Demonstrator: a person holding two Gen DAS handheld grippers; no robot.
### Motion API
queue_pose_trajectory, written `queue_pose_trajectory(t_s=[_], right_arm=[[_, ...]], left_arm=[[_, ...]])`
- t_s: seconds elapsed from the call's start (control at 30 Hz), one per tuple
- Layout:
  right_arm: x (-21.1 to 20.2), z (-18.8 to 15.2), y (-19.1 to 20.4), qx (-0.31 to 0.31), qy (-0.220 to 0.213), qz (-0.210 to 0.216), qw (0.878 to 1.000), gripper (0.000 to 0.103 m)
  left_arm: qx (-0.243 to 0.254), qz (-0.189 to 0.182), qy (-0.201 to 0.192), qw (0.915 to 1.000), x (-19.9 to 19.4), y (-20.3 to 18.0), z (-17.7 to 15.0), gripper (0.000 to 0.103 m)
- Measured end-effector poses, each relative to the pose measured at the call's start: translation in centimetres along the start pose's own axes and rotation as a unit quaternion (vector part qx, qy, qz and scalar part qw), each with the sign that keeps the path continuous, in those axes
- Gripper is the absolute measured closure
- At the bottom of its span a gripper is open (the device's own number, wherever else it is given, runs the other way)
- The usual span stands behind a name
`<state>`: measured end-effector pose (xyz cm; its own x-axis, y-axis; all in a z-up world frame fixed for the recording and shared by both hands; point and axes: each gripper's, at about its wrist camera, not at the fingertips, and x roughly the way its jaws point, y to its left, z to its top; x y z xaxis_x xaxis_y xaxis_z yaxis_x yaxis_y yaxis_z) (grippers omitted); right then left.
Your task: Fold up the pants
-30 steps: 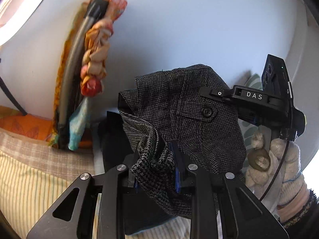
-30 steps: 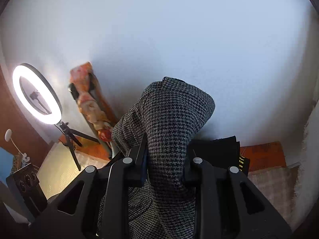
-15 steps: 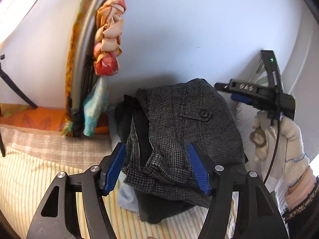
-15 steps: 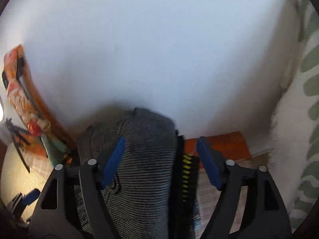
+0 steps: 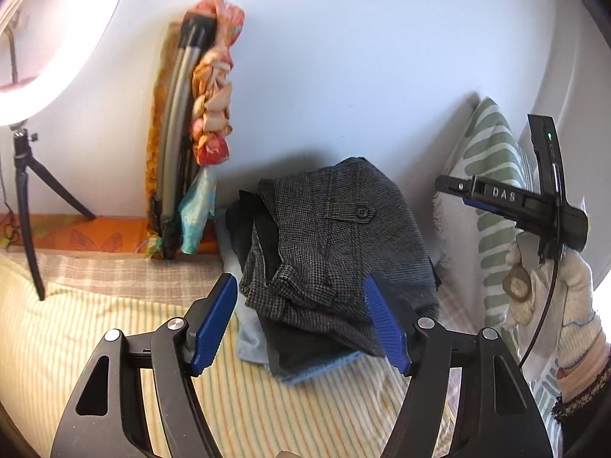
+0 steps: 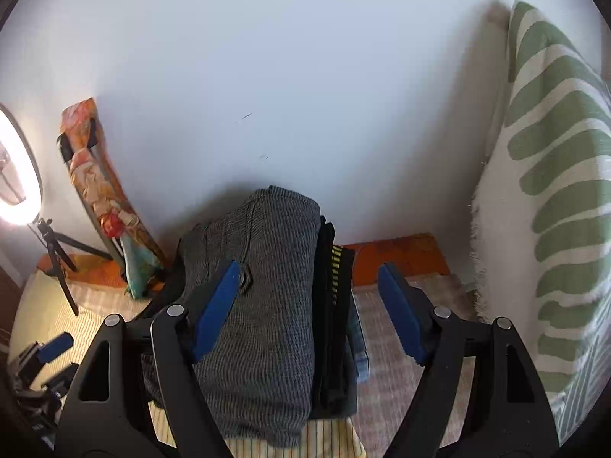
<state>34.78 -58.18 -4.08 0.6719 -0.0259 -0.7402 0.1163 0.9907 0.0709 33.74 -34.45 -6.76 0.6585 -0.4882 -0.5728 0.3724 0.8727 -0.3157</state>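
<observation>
The folded grey houndstooth pants (image 5: 336, 244) lie on top of a stack of folded clothes by the wall, button pocket up; they also show in the right wrist view (image 6: 263, 297). My left gripper (image 5: 301, 324) is open, its blue pads either side of the stack's near edge, holding nothing. My right gripper (image 6: 309, 313) is open just above the stack, holding nothing. The right gripper's body (image 5: 511, 198) and the gloved hand show at the right of the left wrist view.
The stack rests on a striped yellow bedsheet (image 5: 76, 343). Under the pants lie dark garments (image 6: 336, 305) and a light blue one (image 5: 305, 370). A ring light on a tripod (image 5: 26, 198) stands left. A cloth-wrapped folded frame (image 5: 191, 133) leans on the wall. A green-patterned pillow (image 6: 553, 191) stands right.
Both grippers were shut on the pants and held them up; they set them on the stack, opened, and have drawn back a little.
</observation>
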Motion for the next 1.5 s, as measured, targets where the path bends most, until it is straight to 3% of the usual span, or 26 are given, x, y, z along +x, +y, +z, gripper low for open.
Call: queue_pose_trajectory(t_s=[0.47, 0.5, 0.57, 0.83, 1.23, 1.5], right_arm=[[-10.2, -5.3, 5.1, 0.004, -0.033, -0.04, 0.999, 0.026], [-10.8, -5.8, 5.5, 0.007, -0.034, -0.042, 0.999, 0.025], [-12.2, -6.7, 6.3, 0.011, -0.04, -0.047, 0.998, 0.007], [-16.9, -11.0, 10.3, -0.008, -0.076, -0.063, 0.995, 0.005], [-18.1, -15.7, 13.5, 0.023, -0.083, -0.085, 0.993, 0.005], [-16.9, -17.4, 14.1, 0.049, -0.079, -0.088, 0.992, 0.005]], left_arm=[[0.032, -0.002, -0.036, 0.9989, -8.6, -0.5, -0.8, 0.027], [0.033, -0.003, -0.037, 0.9987, -9.4, -0.4, -0.9, 0.027], [0.037, -0.003, -0.04, 0.9985, -10.3, -0.2, -1.1, 0.027], [0.071, 0.001, -0.052, 0.9961, -14.6, 0.4, -2.6, 0.022], [0.132, 0.004, -0.046, 0.9902, -17.6, 1.6, -6.1, 0.02], [0.111, -0.004, -0.024, 0.9936, -16.7, 3.9, -7.2, 0.016]])
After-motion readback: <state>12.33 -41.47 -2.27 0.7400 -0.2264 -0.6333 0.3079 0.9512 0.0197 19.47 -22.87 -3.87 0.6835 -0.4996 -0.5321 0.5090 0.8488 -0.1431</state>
